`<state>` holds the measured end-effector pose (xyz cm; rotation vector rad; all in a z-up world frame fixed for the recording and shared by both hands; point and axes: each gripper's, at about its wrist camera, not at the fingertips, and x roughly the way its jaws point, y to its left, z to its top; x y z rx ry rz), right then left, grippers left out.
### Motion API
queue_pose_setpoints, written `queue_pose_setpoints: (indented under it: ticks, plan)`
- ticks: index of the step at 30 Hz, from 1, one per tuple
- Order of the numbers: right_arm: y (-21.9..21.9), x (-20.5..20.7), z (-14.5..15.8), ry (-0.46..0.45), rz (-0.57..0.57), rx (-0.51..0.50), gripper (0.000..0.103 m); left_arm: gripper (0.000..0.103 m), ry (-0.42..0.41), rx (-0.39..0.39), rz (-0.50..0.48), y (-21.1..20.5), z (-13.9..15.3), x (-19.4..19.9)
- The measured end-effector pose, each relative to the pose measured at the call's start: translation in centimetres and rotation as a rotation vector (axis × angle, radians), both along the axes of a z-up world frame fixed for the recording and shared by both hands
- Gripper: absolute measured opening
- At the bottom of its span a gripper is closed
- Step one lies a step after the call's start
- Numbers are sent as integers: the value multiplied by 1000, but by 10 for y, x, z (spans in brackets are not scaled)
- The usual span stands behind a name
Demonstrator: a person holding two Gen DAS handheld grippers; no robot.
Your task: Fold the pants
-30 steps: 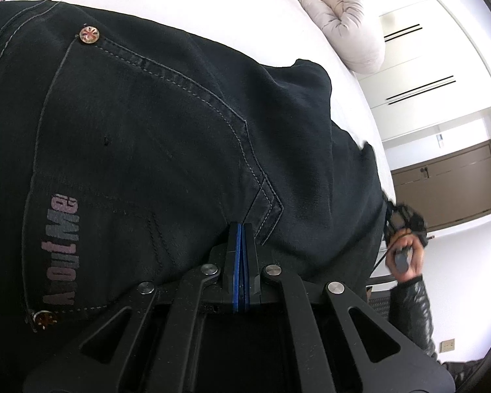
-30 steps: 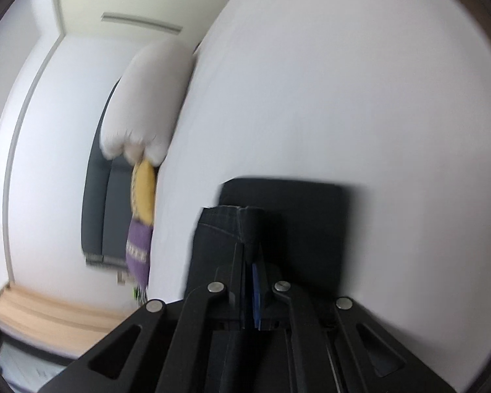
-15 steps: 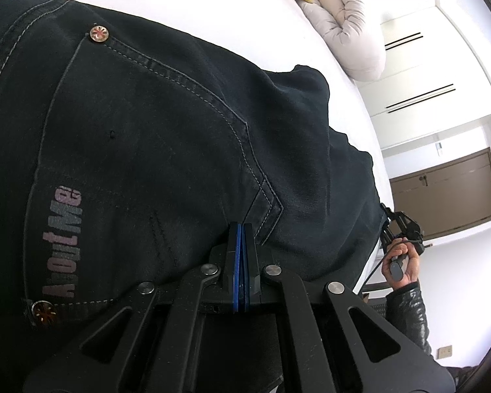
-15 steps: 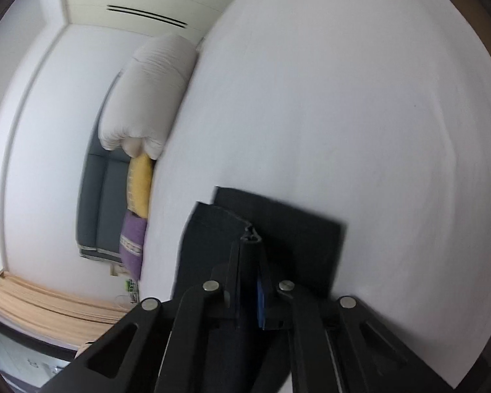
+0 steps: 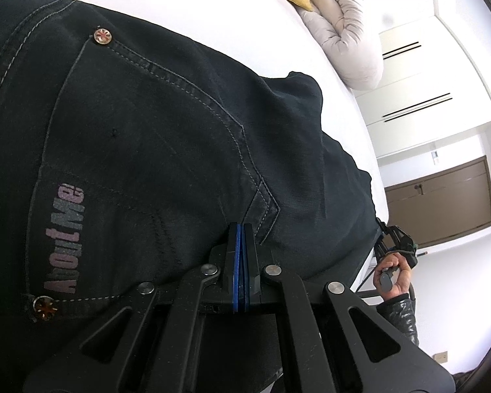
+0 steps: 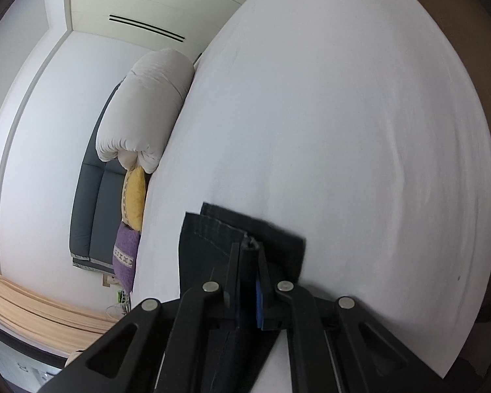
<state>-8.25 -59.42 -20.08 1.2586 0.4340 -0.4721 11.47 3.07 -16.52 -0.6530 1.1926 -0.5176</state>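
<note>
Grasping pants hems, right fingers; pocket shows only beyond clenched left fingers.

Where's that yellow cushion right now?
In the right wrist view the yellow cushion sits at the bed's left edge, against the grey headboard, between the white duvet roll and a purple cushion.

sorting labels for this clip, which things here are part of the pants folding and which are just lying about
Part of the job:
- dark pants
- left gripper, shut
- right gripper, shut on the pants hem
- white bed under them

Just lying about:
- rolled white duvet
- yellow cushion
- purple cushion
</note>
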Motion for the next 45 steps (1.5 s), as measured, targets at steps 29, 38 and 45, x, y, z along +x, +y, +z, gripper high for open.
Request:
queue_pose_setpoints:
  ticks: [29, 38, 45]
  plan:
    - [-2, -52, 55, 4, 33, -114, 44, 1, -63, -31, 10, 2, 1, -10]
    - [124, 22, 65, -116, 508, -1, 43, 1, -77, -25, 16, 2, 2, -15]
    - [255, 89, 23, -11, 903, 57, 23, 1, -86, -30, 2, 4, 4, -19]
